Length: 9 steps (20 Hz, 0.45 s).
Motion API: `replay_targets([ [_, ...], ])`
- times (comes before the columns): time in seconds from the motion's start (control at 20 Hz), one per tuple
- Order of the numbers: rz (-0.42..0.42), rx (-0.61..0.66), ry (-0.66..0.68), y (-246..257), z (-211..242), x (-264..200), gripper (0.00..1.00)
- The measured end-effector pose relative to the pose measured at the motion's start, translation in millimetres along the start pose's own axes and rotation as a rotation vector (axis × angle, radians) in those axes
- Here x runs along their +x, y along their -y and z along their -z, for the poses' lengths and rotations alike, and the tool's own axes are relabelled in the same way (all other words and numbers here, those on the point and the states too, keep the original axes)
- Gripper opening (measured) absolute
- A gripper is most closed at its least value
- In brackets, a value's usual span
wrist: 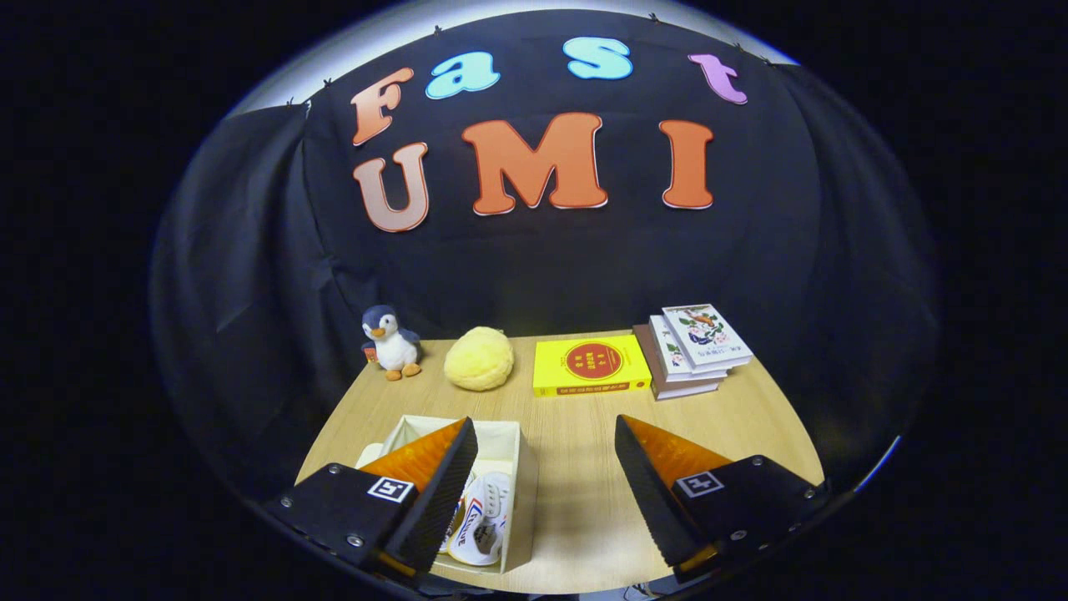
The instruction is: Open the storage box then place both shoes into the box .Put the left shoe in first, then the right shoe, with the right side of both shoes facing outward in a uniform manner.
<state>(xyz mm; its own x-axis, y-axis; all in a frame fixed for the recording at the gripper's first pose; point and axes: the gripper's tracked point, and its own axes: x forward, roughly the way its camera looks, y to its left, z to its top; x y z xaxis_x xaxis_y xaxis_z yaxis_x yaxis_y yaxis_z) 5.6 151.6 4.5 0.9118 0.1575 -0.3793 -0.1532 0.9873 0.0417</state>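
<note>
table (584,467): pale wood grain, rounded far edge | storage box (521,492): cream fabric, rectangular, lid off, seen under the left finger | shoe (484,522): white, laced, lying inside box | gripper (546,492): held above table, fingers spread wide, nothing gripped | beyond: plush penguin (390,340), fuzzy yellow ball (479,358), yellow book (591,366), stacked books (692,349)

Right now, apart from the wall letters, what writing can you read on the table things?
Yellow book: cover print too small to read.
Stacked books: titles too small.
Shoe in the box: side logo blurred.
Tool, open above box and table: square markers, no words.
</note>
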Motion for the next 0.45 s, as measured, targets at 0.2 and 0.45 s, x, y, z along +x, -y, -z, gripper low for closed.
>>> replay_targets([
  [0.2,0.018,0.014,0.059,37,-22,-17,0.98],
  [0.45,0.038,0.017,0.099,87,-30,-29,0.98],
])
